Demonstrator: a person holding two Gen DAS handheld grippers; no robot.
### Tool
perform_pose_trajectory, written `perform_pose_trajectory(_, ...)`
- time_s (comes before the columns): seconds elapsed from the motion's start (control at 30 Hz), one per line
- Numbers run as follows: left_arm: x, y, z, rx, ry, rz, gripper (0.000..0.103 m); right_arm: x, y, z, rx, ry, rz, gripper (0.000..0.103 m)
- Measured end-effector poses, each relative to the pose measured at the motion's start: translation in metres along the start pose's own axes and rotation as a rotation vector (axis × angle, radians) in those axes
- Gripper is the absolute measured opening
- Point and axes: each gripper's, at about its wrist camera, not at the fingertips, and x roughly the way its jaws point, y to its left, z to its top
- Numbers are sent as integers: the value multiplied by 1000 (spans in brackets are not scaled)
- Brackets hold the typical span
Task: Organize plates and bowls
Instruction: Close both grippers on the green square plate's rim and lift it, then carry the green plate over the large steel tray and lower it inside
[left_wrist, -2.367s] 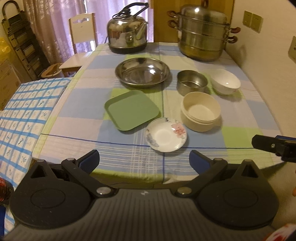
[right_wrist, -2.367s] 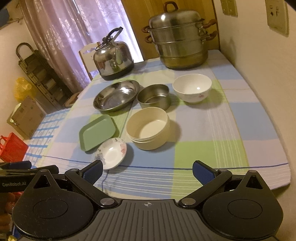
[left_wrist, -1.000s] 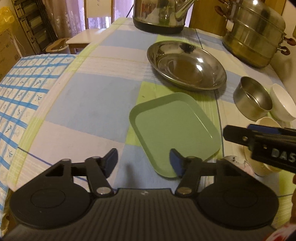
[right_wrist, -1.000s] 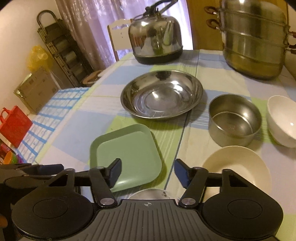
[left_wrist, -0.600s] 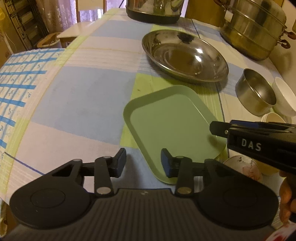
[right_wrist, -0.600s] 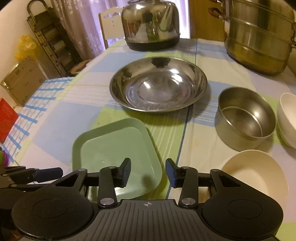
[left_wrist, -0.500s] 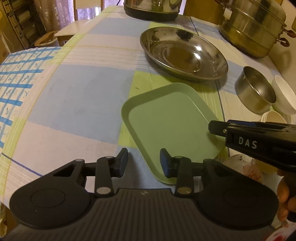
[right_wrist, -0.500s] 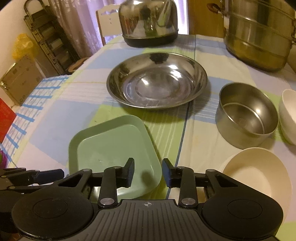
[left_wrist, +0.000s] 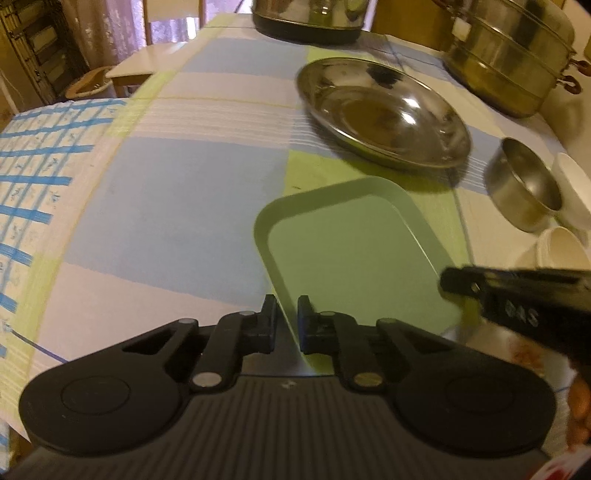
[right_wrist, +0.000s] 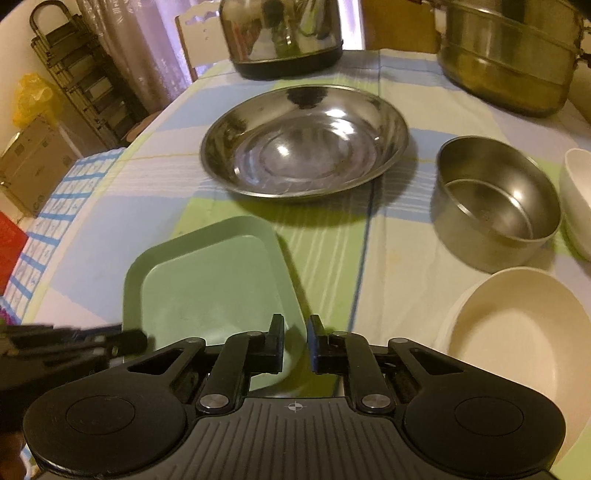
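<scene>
A pale green square plate (left_wrist: 354, 251) (right_wrist: 207, 288) lies on the checked tablecloth. My left gripper (left_wrist: 287, 321) is shut on the plate's near left rim. In the right wrist view the left gripper's tips (right_wrist: 142, 338) show at the plate's left side. My right gripper (right_wrist: 296, 332) has its jaws closing on the plate's near right rim, which sits between the pads. The right gripper (left_wrist: 443, 282) reaches in from the right in the left wrist view. Beyond the plate are a wide steel dish (right_wrist: 306, 147), a steel bowl (right_wrist: 495, 206), a white bowl (right_wrist: 578, 199) and a cream bowl (right_wrist: 517, 321).
A steel kettle (right_wrist: 280, 29) and a stacked steamer pot (right_wrist: 509, 48) stand at the table's far end. A flowered saucer (left_wrist: 524, 354) is mostly hidden behind the right gripper. A chair (left_wrist: 166, 37) and a dark rack (right_wrist: 85, 81) stand off the table's left side.
Both grippers came down to the green plate from either side and their jaws narrowed from wide apart to a slim gap holding the plate's rim.
</scene>
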Motion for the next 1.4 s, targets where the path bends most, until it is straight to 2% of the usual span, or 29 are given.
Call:
perform_pose_trajectory(0.13,2,14,5,-8,-1,16,11,0,12,-4,-27,15,43,14)
perform_pose_trajectory(0.6,2,15,2,11,-2,-10,13,11,12,1,-3,-7,49,14)
perform_pose_trajectory(0.7,2,15,1,21,-7,-8,10,12,13,1,-8,-8,46,14)
perform_pose_trajectory(0.77,1,17,1,25,-15,4,8,12,14,1,-17,-7,46,11)
perform_pose_trajectory(0.8,0,18,2,29,-21,9,8,12,15,0,-26,-7,47,5)
perform_pose_trajectory(0.97,-9,24,7,48,-47,25,7,5,24,-1,-59,-21,74,5)
perform_pose_trajectory(1.2,-30,30,22,62,-89,27,7,-11,33,7,-56,-52,108,5)
perform_pose_trajectory(1.4,-39,26,49,91,-130,-7,7,-25,31,27,-32,-97,108,5)
